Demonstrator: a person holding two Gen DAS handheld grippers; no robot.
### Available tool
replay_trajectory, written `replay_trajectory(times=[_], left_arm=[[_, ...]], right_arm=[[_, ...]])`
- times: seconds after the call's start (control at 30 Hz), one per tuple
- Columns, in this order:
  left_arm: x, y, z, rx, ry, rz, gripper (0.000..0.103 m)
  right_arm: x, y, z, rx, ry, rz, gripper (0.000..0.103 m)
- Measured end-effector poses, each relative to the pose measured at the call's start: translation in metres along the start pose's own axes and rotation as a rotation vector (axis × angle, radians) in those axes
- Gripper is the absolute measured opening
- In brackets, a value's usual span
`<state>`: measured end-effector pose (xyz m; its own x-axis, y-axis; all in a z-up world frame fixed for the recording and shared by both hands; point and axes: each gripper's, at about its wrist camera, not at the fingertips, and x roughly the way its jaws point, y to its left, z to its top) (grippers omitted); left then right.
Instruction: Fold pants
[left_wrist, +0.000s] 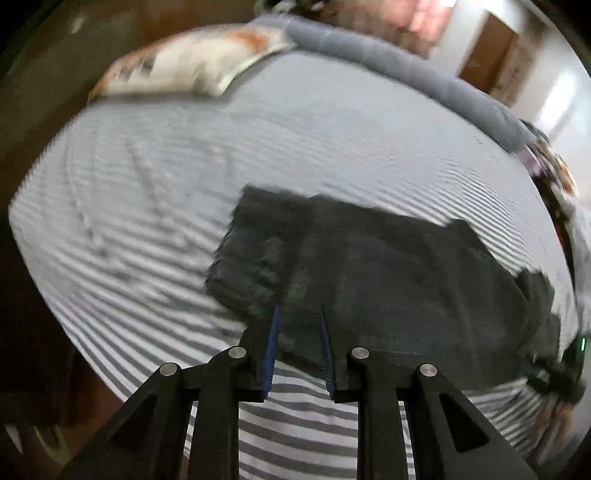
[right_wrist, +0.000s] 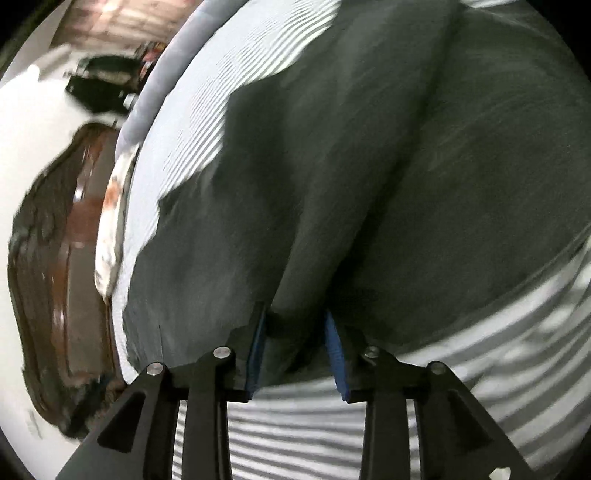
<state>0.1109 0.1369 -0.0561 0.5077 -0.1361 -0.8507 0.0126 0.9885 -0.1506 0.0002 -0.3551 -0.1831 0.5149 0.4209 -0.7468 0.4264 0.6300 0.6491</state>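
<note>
One pair of dark grey pants (left_wrist: 388, 280) lies on the bed (left_wrist: 147, 192), spread over the striped sheet (left_wrist: 129, 229) toward the near edge of the mattress. In the left wrist view the garment shows a stacked, layered portion at its left end and a flatter panel extending right. In the right wrist view the pants (right_wrist: 369, 166) fill most of the frame, with one raised fold ridge running from the top down to the right gripper.

Left gripper (left_wrist: 297, 314): jaws slightly apart, blue pads visible, positioned above the near edge of the pants; no fabric is seen between them. Right gripper (right_wrist: 295, 317): jaws parted, with the fold ridge lying between them; the pads do not visibly press on the cloth.

Beyond the pants, at the far side of the bed: one patterned pillow (left_wrist: 184, 62) and one grey rolled bolster (left_wrist: 406, 66) along the edge. One dark brown wooden headboard (right_wrist: 55, 240) borders the bed. No readable writing or label; both views are motion-blurred.
</note>
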Motion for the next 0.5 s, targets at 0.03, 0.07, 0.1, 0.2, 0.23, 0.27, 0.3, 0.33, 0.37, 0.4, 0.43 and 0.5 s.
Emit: replay_trajectory(times=[0.03, 0.07, 0.1, 0.2, 0.23, 0.27, 0.3, 0.33, 0.37, 0.4, 0.43, 0.5], left_arm=[[-0.011, -0.017, -0.005, 0.061, -0.031, -0.003, 0.026], [-0.016, -0.031, -0.009, 0.105, -0.045, -0.014, 0.028], [-0.021, -0.043, -0.013, 0.145, -0.056, -0.030, 0.029], [-0.028, -0.098, -0.027, 0.293, -0.071, -0.110, 0.031], [-0.027, -0.121, -0.035, 0.353, -0.066, -0.151, 0.032], [-0.025, -0.136, -0.039, 0.393, -0.060, -0.173, 0.032], [-0.023, -0.152, -0.045, 0.435, -0.054, -0.197, 0.032], [-0.018, -0.173, -0.054, 0.491, -0.043, -0.226, 0.032], [-0.014, -0.185, -0.059, 0.526, -0.033, -0.244, 0.032], [-0.008, -0.201, -0.067, 0.567, -0.022, -0.269, 0.032], [-0.005, -0.211, -0.072, 0.589, -0.016, -0.280, 0.032], [0.010, -0.236, -0.087, 0.665, 0.010, -0.308, 0.032]], right_arm=[[-0.002, -0.008, 0.008, 0.029, -0.013, 0.021, 0.031], [-0.003, -0.013, 0.015, 0.046, -0.022, 0.032, 0.031], [-0.005, -0.017, 0.022, 0.063, -0.033, 0.040, 0.031], [-0.013, -0.029, 0.047, 0.110, -0.070, 0.080, 0.031], [-0.017, -0.033, 0.056, 0.115, -0.085, 0.085, 0.031], [-0.021, -0.036, 0.065, 0.117, -0.098, 0.086, 0.031], [-0.024, -0.038, 0.071, 0.118, -0.108, 0.083, 0.030], [-0.028, -0.042, 0.081, 0.118, -0.120, 0.076, 0.030], [-0.031, -0.045, 0.088, 0.120, -0.127, 0.074, 0.030], [-0.035, -0.048, 0.095, 0.122, -0.134, 0.072, 0.029], [-0.040, -0.052, 0.104, 0.124, -0.145, 0.064, 0.029], [-0.046, -0.057, 0.117, 0.124, -0.161, 0.047, 0.029]])
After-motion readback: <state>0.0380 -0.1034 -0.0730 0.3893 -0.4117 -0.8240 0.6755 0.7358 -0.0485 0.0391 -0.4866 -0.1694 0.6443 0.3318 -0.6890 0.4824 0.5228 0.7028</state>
